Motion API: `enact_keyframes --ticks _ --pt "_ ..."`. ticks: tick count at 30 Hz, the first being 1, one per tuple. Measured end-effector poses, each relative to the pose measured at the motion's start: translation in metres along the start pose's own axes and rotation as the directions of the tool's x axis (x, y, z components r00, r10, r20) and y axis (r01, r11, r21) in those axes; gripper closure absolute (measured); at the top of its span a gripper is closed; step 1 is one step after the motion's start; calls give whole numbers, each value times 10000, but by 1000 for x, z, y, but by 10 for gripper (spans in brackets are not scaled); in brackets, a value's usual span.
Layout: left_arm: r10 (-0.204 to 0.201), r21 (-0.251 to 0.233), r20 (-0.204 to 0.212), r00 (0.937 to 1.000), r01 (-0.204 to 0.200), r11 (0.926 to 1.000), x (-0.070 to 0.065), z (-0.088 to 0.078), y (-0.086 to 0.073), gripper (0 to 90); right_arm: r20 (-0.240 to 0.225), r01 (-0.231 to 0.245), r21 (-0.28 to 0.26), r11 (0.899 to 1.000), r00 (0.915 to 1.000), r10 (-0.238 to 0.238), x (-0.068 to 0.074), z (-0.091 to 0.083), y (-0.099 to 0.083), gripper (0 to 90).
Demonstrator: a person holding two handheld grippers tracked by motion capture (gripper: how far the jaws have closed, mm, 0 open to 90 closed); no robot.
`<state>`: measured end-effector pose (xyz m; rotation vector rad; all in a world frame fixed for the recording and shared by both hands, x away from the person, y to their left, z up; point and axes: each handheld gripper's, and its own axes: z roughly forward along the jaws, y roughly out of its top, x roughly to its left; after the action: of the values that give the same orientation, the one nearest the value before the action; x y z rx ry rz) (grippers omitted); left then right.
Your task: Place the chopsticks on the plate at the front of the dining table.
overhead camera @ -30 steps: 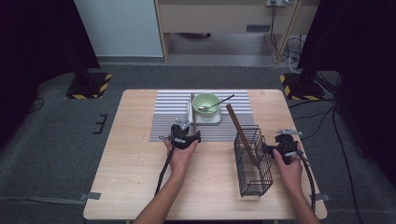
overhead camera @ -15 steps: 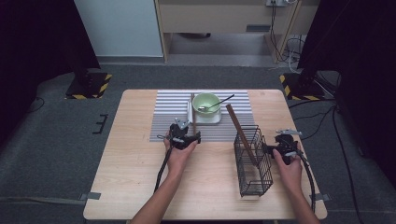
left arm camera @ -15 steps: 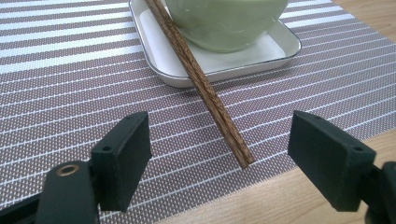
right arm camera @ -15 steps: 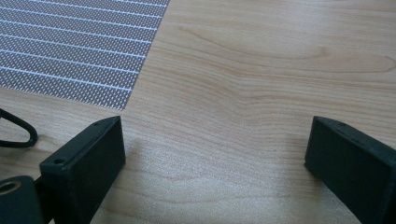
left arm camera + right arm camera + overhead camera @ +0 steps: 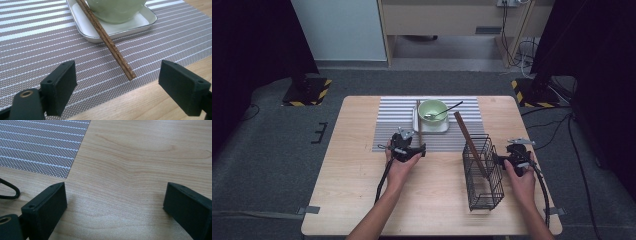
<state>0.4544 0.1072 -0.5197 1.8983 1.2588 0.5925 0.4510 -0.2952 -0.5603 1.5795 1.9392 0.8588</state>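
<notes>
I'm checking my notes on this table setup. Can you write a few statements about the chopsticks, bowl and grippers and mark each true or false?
1. A chopstick rests on the white tray, its end over the striped mat. True.
2. The left gripper clamps that chopstick. False: its jaws, just opening, stand apart, clear of it.
3. A spoon sits in the green bowl. True.
4. The wire basket is empty. False: a chopstick leans in it.
5. The right gripper is open. True.

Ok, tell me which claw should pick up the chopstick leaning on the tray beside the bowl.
Left. The left claw has just been opening and sits right before the chopstick, whose tip lies between its jaws, untouched. The right claw is open over bare table, beyond the wire basket.
</notes>
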Motion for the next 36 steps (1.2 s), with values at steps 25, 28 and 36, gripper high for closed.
enact_keyframes --ticks 25,28,36 --pt "-21 14 519 9987 21 10000 27 -40 -19 98 8 -13 15 10000 10000 13 0 0 0 48" --pt "-91 0 507 9987 91 10000 31 -45 -22 93 10 -10 13 10000 10000 10 0 0 0 48" --pt "-175 -72 585 9981 179 9998 38 -56 -30 91 9 -14 14 10000 10000 14 0 0 0 48"
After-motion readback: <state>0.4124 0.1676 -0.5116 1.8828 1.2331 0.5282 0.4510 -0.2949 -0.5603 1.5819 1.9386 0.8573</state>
